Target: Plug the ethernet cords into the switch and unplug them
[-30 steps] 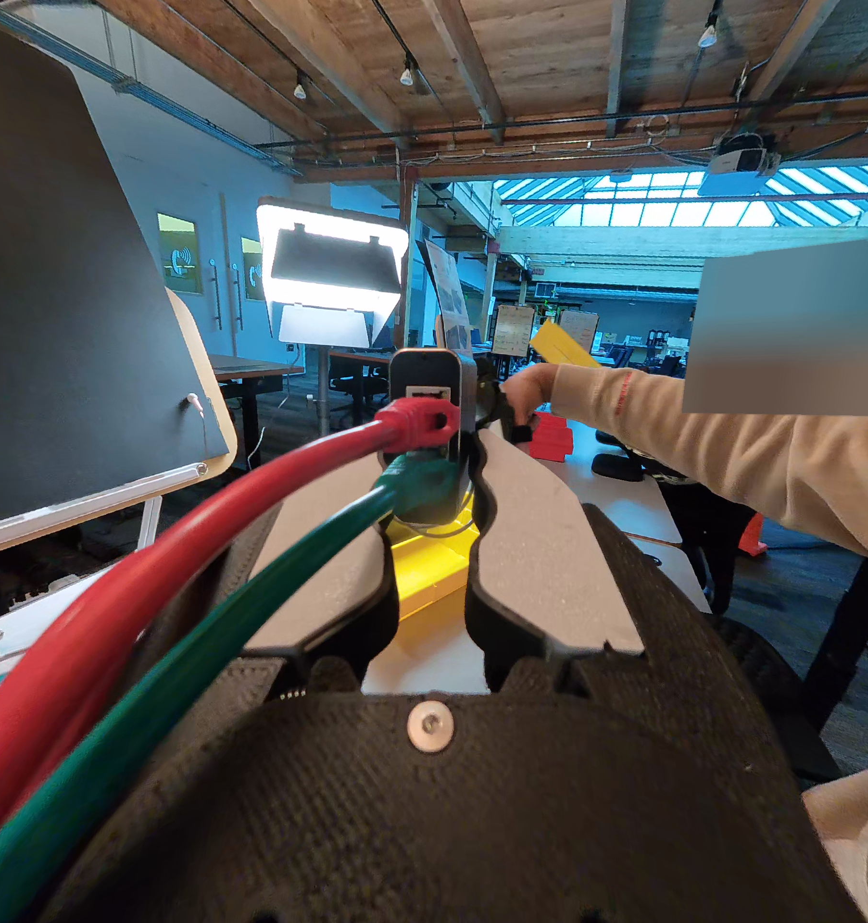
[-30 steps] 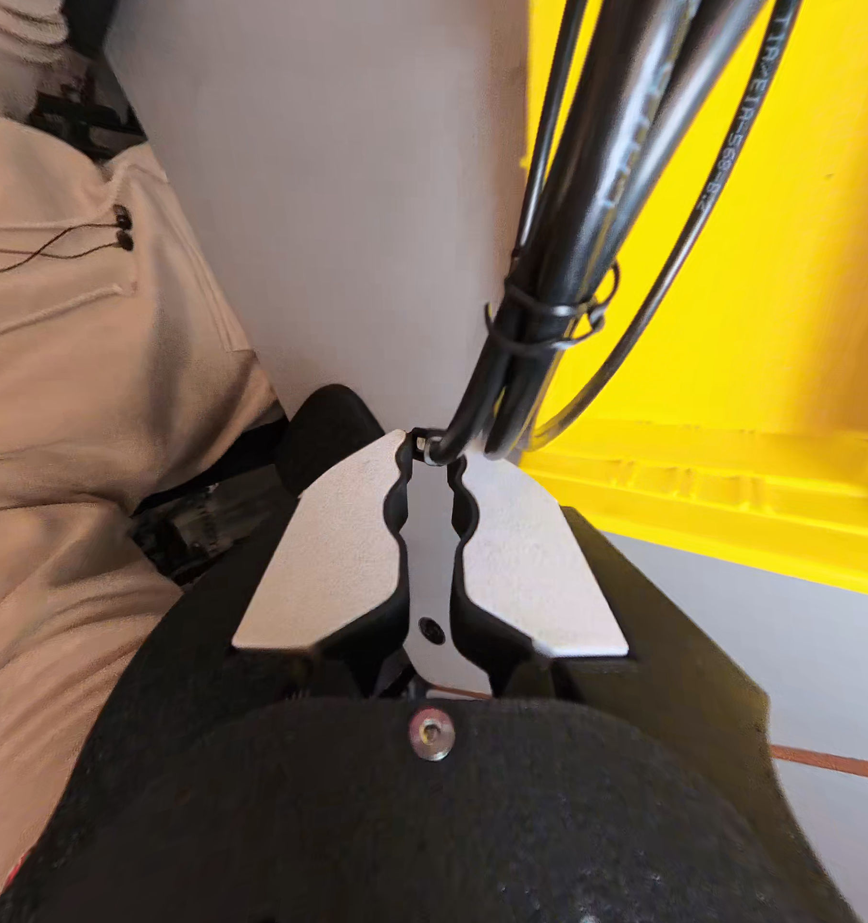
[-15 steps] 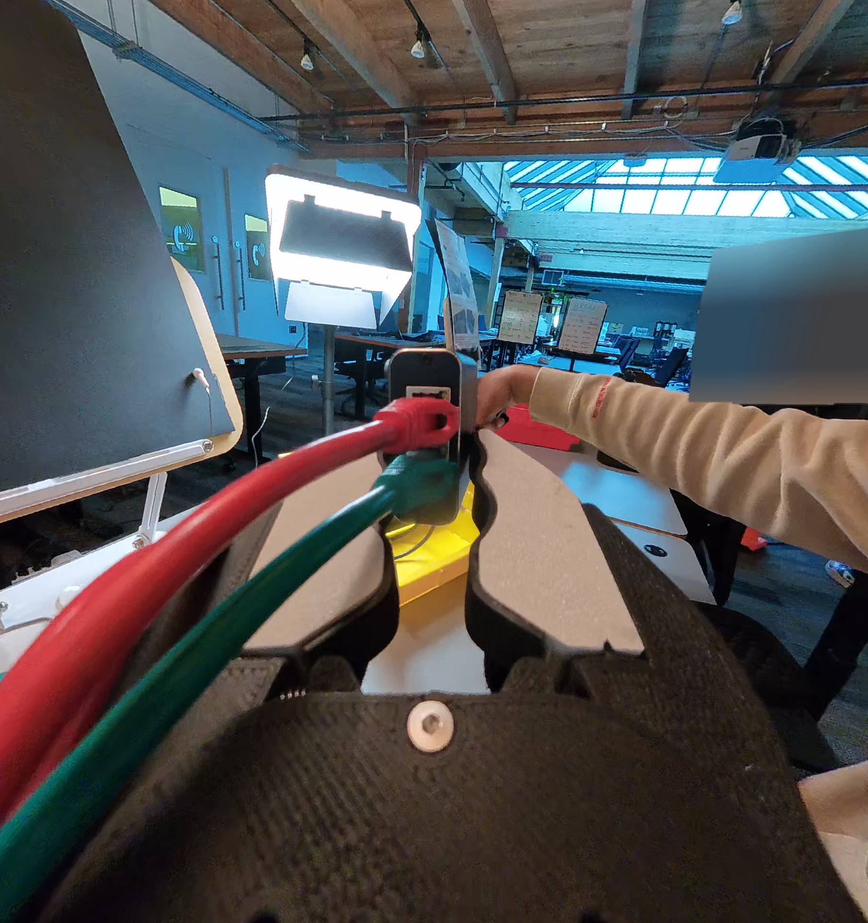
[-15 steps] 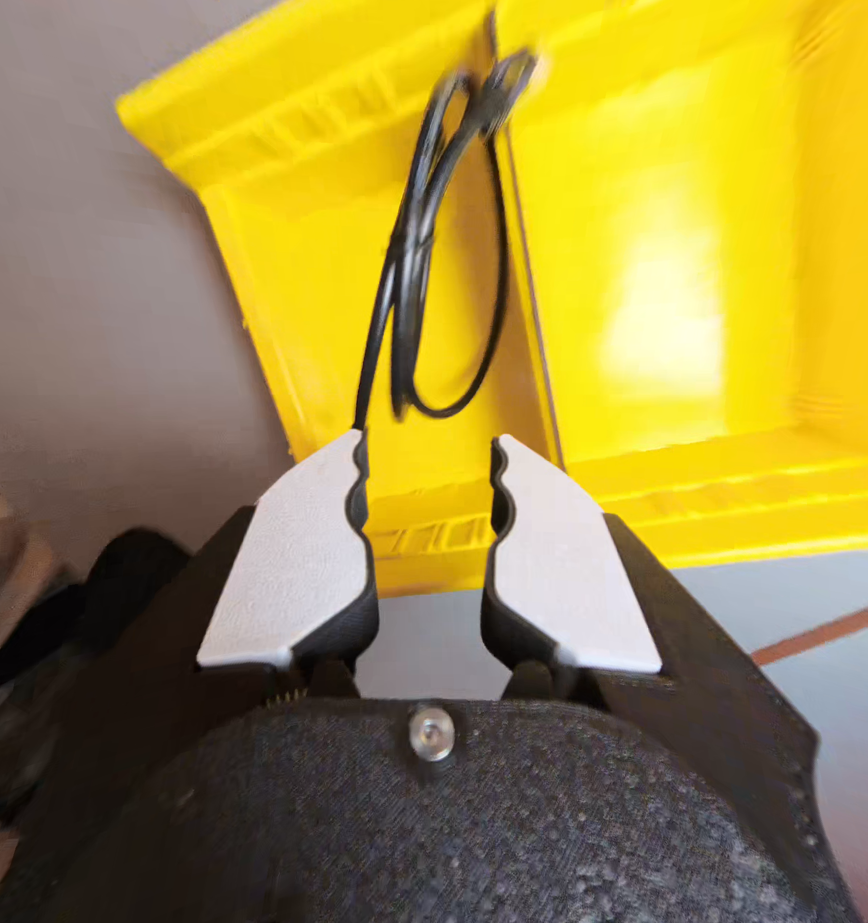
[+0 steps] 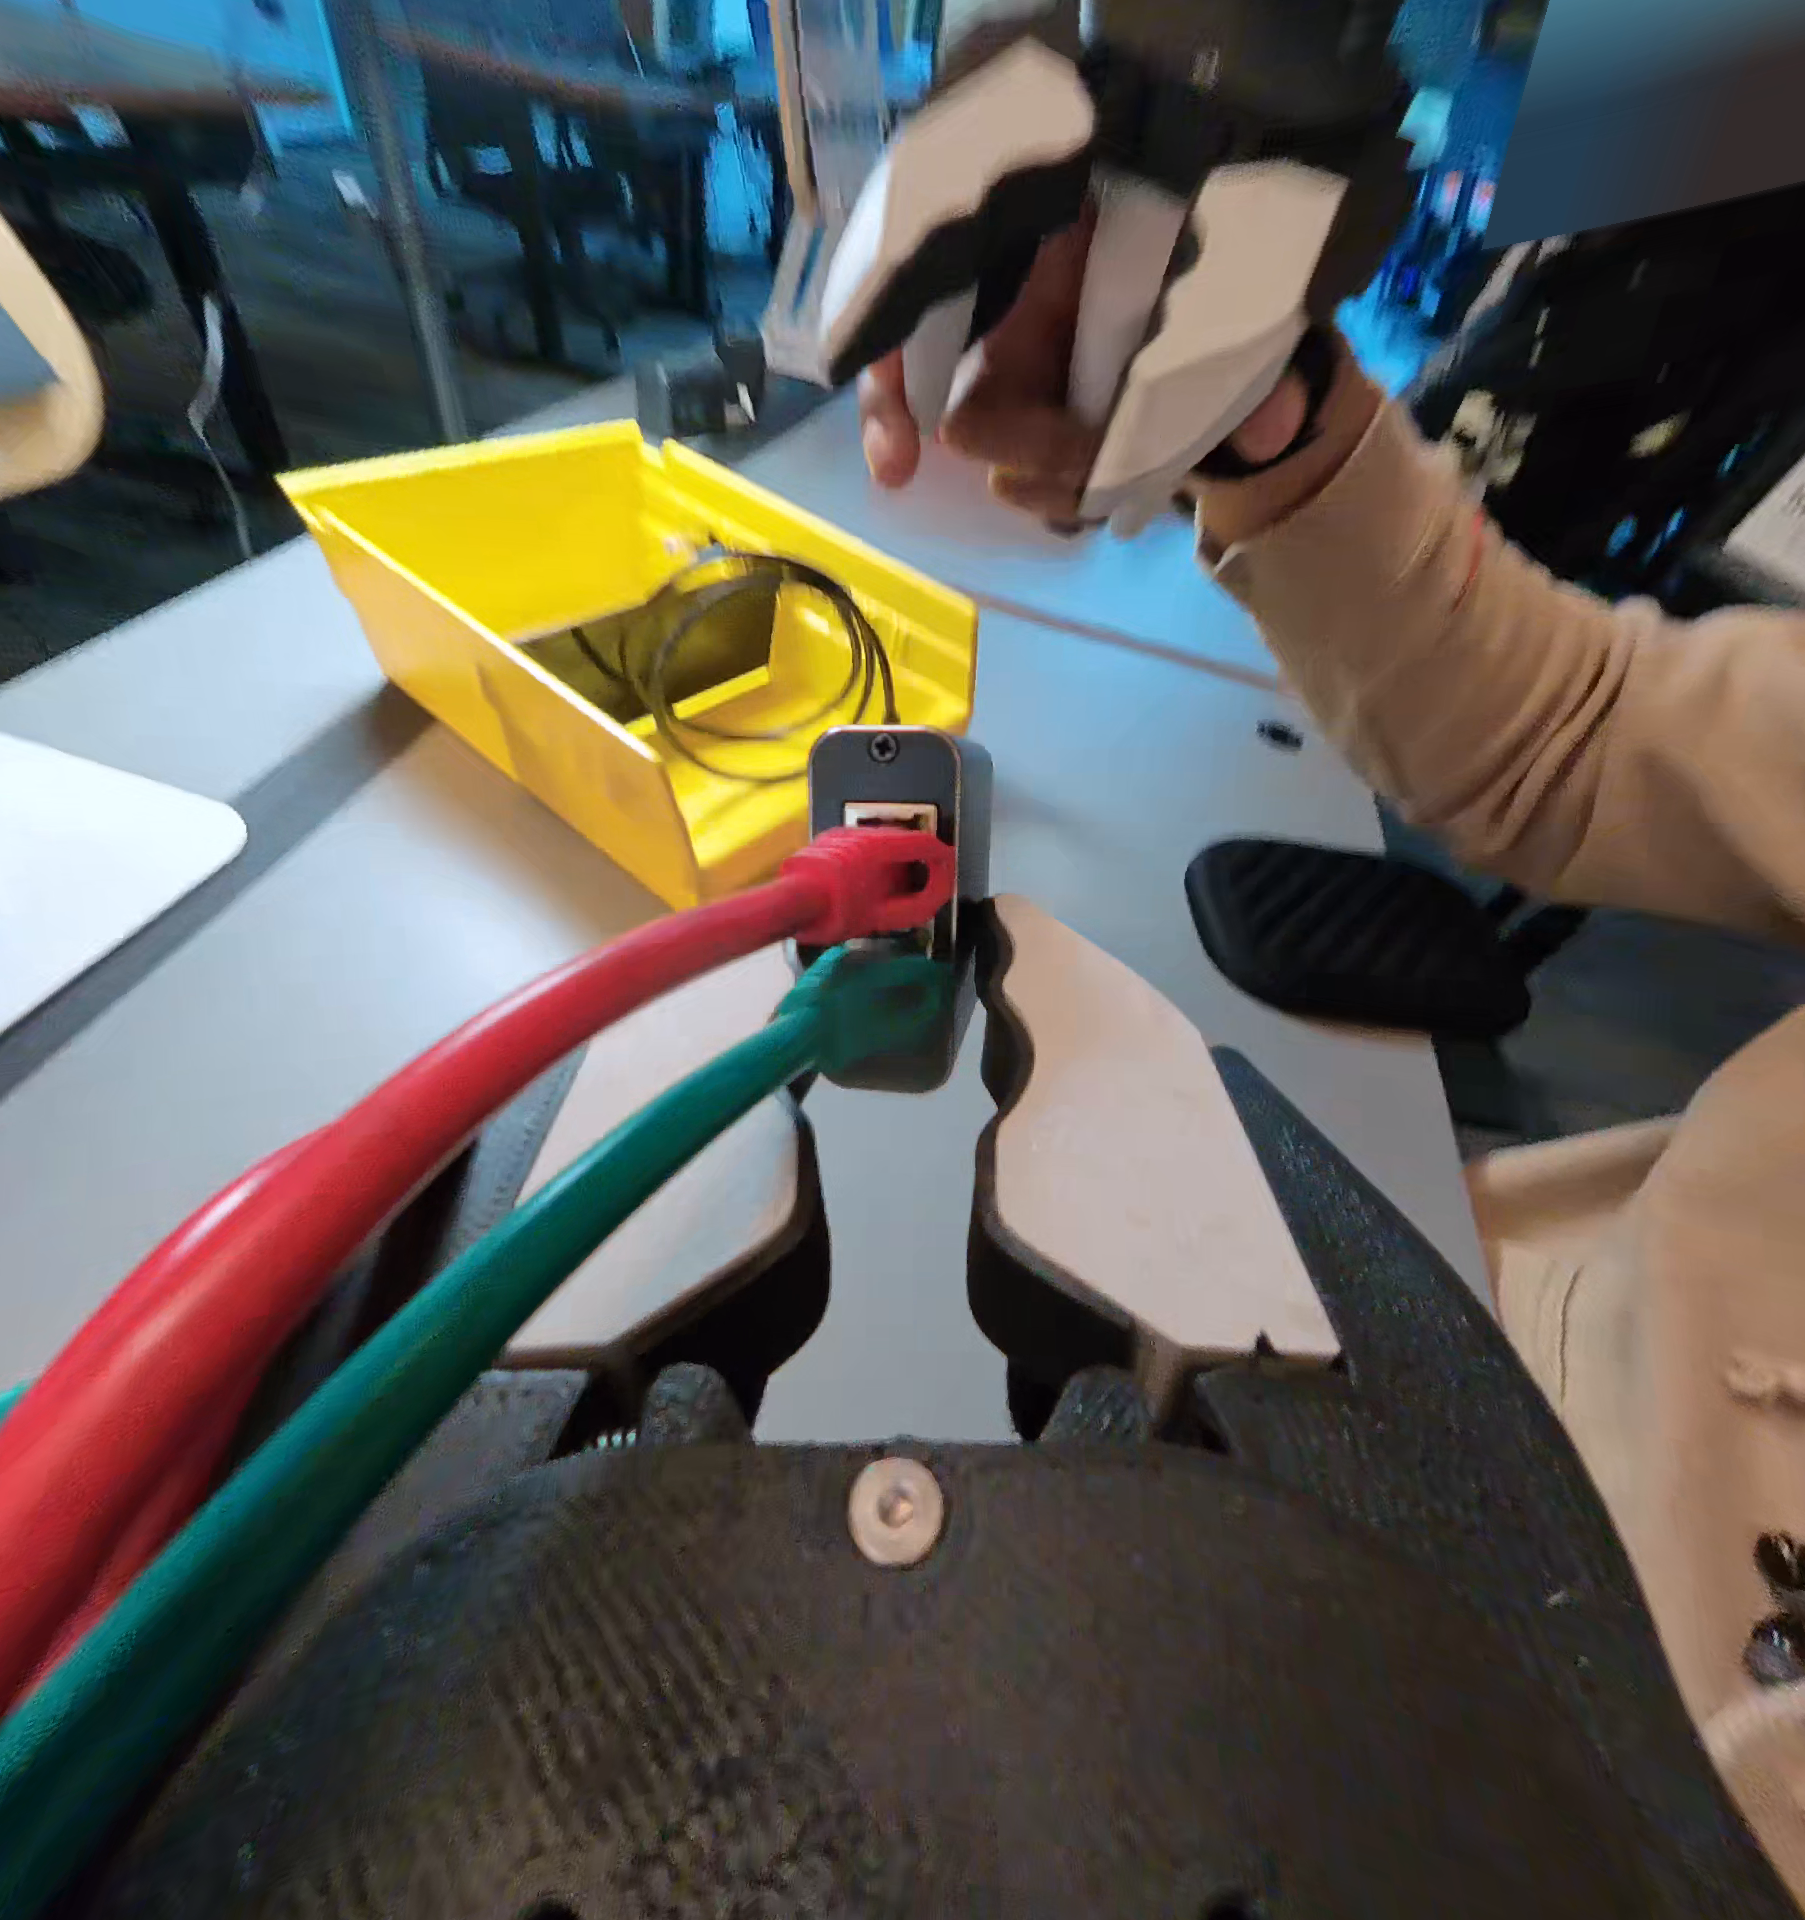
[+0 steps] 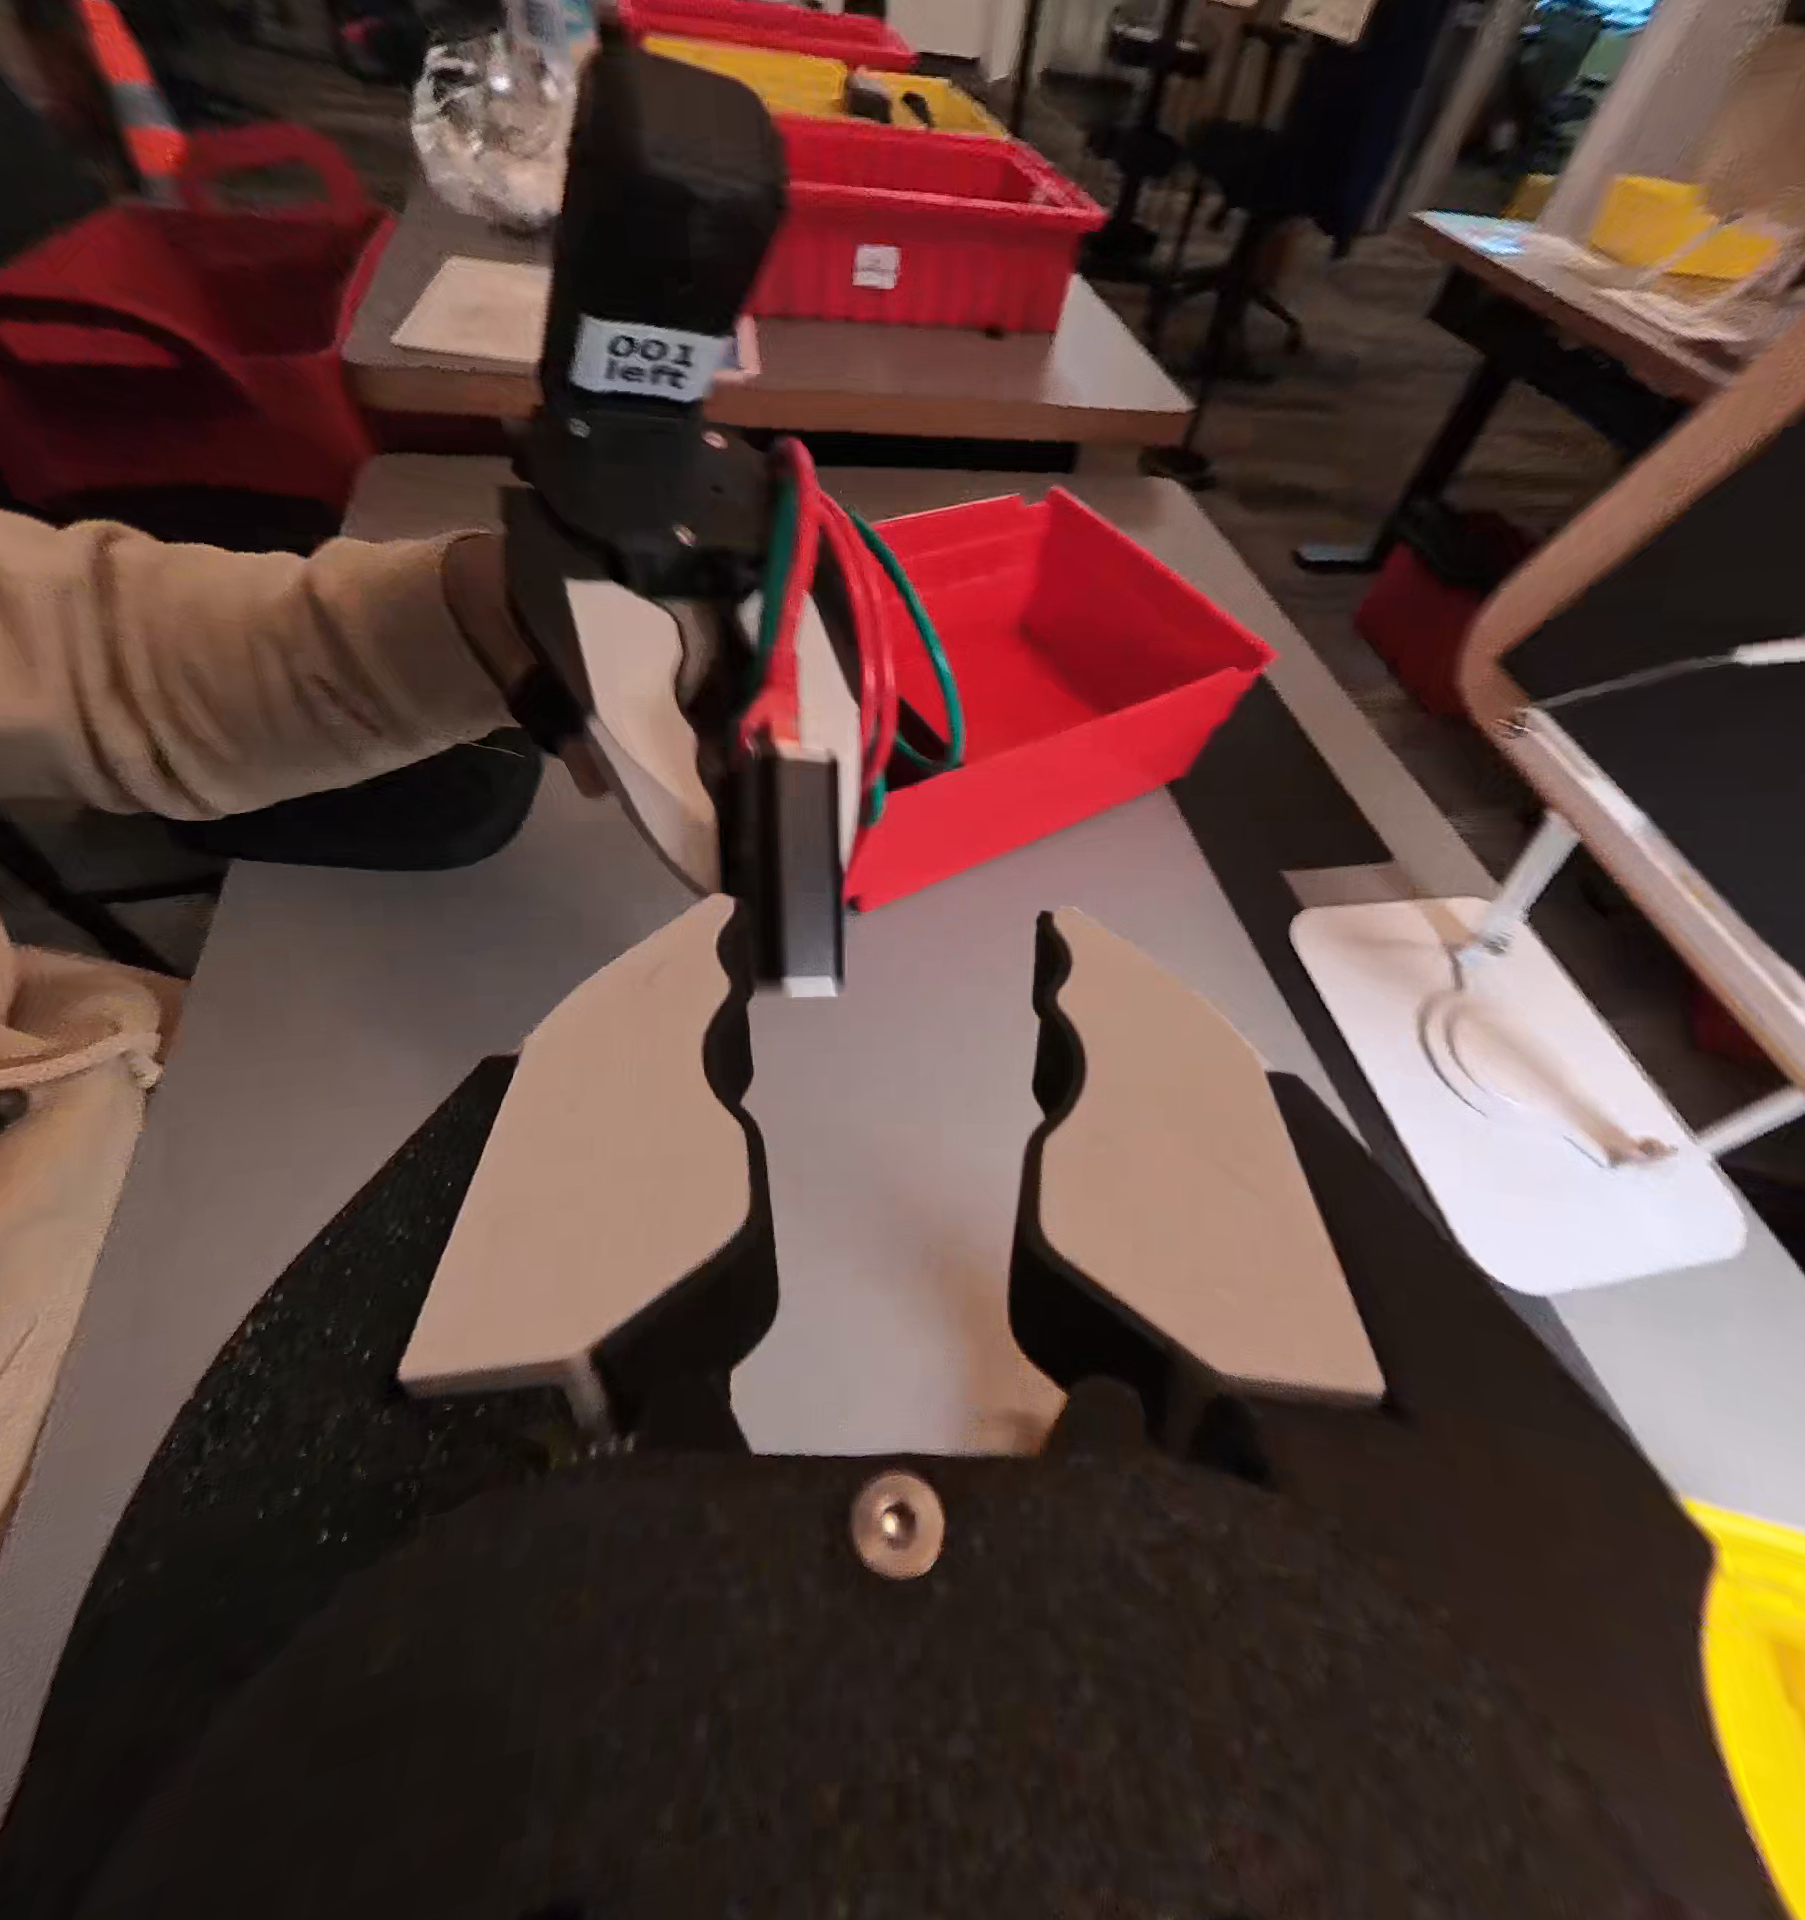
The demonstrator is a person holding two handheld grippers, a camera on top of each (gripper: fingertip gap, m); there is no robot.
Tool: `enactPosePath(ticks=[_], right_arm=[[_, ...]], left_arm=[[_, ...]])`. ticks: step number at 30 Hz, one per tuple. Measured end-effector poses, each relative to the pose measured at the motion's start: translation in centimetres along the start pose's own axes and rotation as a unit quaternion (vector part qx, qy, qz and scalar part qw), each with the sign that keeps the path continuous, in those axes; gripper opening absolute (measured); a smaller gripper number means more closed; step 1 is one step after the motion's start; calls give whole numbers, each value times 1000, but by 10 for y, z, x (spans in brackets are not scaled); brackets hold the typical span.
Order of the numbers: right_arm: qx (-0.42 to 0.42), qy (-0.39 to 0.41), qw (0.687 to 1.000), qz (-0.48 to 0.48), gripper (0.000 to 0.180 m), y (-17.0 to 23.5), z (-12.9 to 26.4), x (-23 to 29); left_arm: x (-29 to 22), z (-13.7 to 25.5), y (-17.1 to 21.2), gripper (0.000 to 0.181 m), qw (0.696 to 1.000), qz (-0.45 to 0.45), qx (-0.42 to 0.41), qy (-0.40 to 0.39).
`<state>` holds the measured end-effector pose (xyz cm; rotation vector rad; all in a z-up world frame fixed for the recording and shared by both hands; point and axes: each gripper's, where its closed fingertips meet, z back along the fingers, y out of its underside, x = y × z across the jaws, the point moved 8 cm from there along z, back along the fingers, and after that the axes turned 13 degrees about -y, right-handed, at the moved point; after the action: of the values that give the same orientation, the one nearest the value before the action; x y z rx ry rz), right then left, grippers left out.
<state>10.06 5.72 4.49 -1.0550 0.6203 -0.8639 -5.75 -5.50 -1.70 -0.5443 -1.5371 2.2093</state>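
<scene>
I have clear grey counter (image 6: 378, 1039) between my two tools, bounded by the red bin (image 6: 1074, 717) ahead in the right wrist view, a white stand base (image 6: 1521, 1091) to its right, and a yellow bin (image 5: 524, 582) with a coiled black cord (image 5: 773, 665) inside, seen from the left wrist view. The counter's near edge runs beside my sleeve.

My left tool (image 5: 893, 997) is clamped on the lower part of the switch (image 5: 903, 790), holding it upright above the counter. The red cord (image 5: 586, 977) and the green cord (image 5: 607, 1164) are both plugged into it, red above green, and one port above them is empty.

My right tool (image 6: 882, 935) is spread wide and holds nothing; it sits just beside the switch, and I cannot tell whether its left finger touches it.

Both cords run off the left wrist view's bottom left corner. The right tool is motion-blurred there, and the background is soft.
</scene>
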Motion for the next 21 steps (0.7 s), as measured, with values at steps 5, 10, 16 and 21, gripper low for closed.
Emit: enactPosePath(ticks=[5,10,16,21], right_arm=[[90,-32,995,4,47,-12,-67,7],[131,-142,979,-63,29,3,-109,4],[96,-120,987,-44,6,7,-103,3],[0,-89,996,-26,5,-2,-80,-6]], left_arm=[[-16,-21,18,27,994,-59,94,6],[-28,-29,32,27,981,-108,161,11],[-21,-29,37,32,980,-110,164,15],[-22,-31,28,58,986,-131,100,-11]])
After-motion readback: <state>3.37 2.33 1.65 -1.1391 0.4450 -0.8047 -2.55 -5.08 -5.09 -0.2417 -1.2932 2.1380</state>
